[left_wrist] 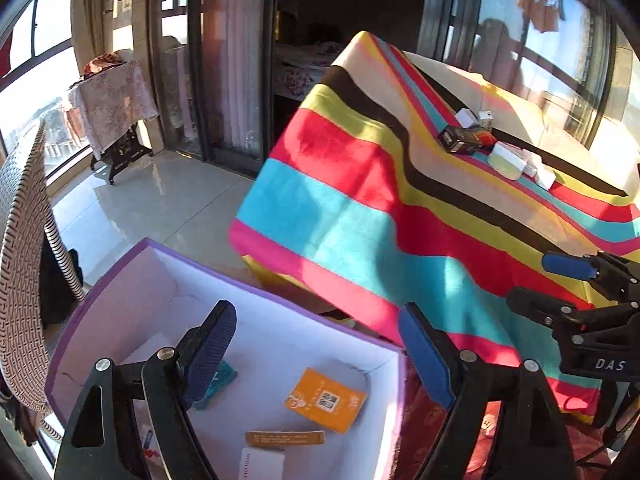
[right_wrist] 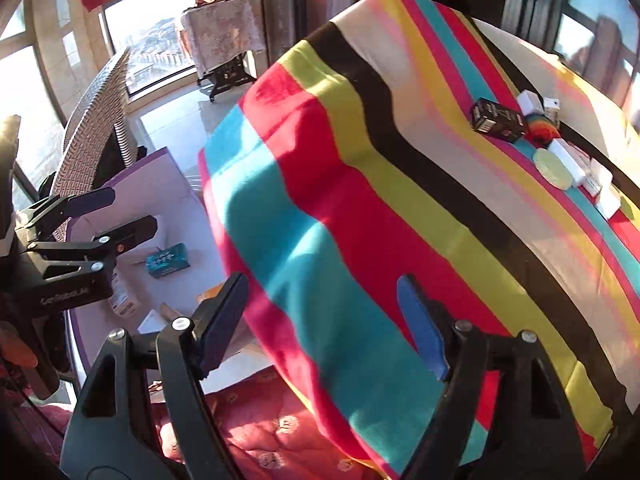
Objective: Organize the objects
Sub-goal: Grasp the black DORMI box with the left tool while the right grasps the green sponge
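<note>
A wicker chair stands at the far left by the window. Right of it, low on the floor, sits the purple-rimmed box, white inside, holding a teal packet, an orange carton and a slim brown box. The left gripper hangs over that box, jaws open and empty. Right of it the right gripper hovers before the hanging striped blanket, jaws open too, nothing between them. Far right, on the blanket-covered desk, wait a black box, a pale green round container and several small white boxes.
</note>
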`<state>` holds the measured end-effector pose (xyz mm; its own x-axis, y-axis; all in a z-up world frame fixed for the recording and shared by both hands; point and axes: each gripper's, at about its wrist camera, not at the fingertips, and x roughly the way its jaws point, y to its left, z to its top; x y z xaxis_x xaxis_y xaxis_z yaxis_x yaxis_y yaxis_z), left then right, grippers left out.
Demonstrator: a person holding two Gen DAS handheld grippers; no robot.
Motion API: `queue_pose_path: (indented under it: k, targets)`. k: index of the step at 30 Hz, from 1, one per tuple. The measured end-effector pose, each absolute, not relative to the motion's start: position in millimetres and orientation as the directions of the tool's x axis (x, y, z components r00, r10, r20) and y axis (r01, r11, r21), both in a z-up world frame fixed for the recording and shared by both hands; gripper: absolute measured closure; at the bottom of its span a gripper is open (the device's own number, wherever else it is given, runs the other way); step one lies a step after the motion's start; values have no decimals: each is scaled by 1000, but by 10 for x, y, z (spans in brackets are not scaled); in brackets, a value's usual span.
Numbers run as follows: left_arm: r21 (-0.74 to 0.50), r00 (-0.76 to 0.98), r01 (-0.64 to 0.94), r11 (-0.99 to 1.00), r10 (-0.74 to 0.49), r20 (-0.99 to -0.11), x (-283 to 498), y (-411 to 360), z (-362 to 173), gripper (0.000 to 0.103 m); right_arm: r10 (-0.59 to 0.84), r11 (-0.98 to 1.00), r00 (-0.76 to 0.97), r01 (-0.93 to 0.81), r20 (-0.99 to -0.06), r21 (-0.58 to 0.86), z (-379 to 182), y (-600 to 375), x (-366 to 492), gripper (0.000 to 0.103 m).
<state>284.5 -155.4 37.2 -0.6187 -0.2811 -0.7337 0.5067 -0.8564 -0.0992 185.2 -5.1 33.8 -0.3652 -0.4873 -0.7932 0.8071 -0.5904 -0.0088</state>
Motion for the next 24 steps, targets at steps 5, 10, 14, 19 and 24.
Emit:
queue_pose_path:
  k: [5, 10, 14, 19, 24]
  targets:
    - [-123, -671, 352, -928, -158, -725, 1752, -1216, 504, 17, -417, -758, -453, 652, -788, 26, 348, 474, 992, 18]
    - [-158, -629, 331, -931, -93, -772, 766, -1164, 323, 17, -334, -872, -464, 483, -820, 82, 176, 826, 77, 16]
    - [-134, -611, 339, -931, -110, -784, 447, -1192, 156, 17, -298, -898, -468, 434, -832, 77, 72, 869, -452, 16]
    - [-135, -623, 322, -937, -103, -775, 471, -1209, 43, 16, -241, -901, -506, 433, -828, -3, -30, 569, -991, 9]
    - [-121, -623, 323, -939, -114, -774, 447, -1188, 35, 14, -228, -898, -499, 440, -836, -17, -44, 189, -1459, 1]
